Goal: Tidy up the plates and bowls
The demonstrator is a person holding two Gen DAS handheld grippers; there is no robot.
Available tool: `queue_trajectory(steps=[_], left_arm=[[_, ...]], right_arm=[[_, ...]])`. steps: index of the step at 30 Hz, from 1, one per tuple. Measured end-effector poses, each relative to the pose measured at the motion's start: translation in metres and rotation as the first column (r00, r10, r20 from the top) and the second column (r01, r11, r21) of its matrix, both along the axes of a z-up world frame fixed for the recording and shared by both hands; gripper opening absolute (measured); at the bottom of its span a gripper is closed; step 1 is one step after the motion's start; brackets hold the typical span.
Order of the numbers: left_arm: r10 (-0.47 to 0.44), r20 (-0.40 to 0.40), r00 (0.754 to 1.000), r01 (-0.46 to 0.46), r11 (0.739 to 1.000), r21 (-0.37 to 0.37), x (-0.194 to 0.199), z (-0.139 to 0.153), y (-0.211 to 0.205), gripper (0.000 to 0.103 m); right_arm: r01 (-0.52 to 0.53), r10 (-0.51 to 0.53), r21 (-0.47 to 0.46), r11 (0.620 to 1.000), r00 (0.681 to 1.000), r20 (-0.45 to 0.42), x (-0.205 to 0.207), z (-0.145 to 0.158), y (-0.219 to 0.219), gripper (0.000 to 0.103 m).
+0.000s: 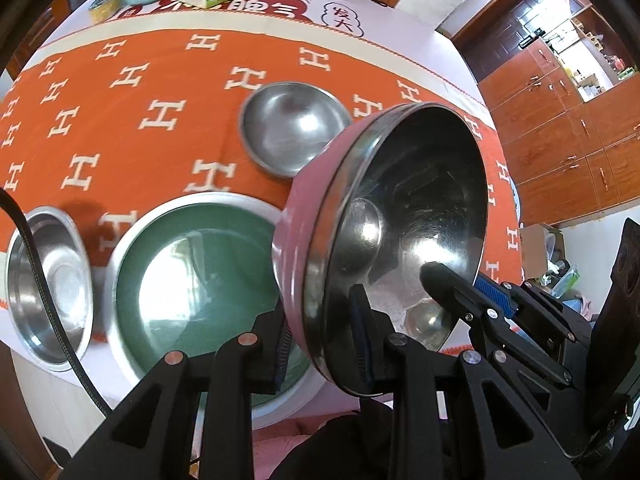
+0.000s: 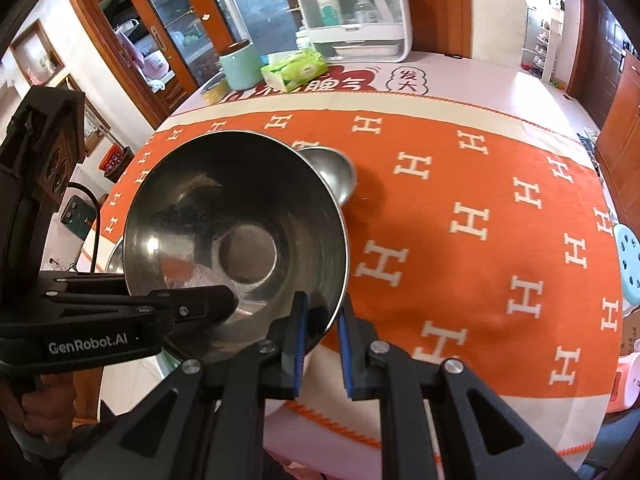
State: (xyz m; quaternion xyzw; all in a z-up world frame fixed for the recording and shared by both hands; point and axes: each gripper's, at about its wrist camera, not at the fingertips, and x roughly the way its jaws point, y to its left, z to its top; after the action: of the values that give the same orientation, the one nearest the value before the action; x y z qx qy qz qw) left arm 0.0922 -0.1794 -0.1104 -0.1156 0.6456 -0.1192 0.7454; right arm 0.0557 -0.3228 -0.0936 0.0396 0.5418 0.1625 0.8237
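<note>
A pink-sided steel bowl [image 1: 400, 216] is held tilted in the air over the orange cloth; it also shows in the right wrist view [image 2: 236, 236]. My left gripper [image 1: 324, 344] is shut on its near rim. My right gripper [image 2: 322, 340] is shut on the rim at the other side, and its finger [image 1: 444, 280] shows reaching into the bowl in the left wrist view. Below lies a large green-centred plate [image 1: 192, 280]. A small steel bowl [image 1: 48, 284] sits at the left. A steel dish [image 1: 294, 128] lies further back and also shows in the right wrist view [image 2: 336, 172].
The table carries an orange cloth [image 2: 480, 232] with white H marks. At the far edge stand a tissue pack [image 2: 294, 70], a mint canister [image 2: 240, 66], a small tin [image 1: 105, 6] and a white storage box [image 2: 352, 8]. Wooden cabinets [image 1: 560, 140] stand to the right.
</note>
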Motion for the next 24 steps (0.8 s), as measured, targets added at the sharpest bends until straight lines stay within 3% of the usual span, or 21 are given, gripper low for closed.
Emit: queue_trajectory(steps=[24], left_arm=[[0.023,-0.027,0.999,-0.023,0.999,0.032,-0.024,-0.006,0.14,0.026]], right_arm=[[-0.042,0.043,0.029,0.999,0.999,-0.027,-0.018,-0.013,0.136,0.014]])
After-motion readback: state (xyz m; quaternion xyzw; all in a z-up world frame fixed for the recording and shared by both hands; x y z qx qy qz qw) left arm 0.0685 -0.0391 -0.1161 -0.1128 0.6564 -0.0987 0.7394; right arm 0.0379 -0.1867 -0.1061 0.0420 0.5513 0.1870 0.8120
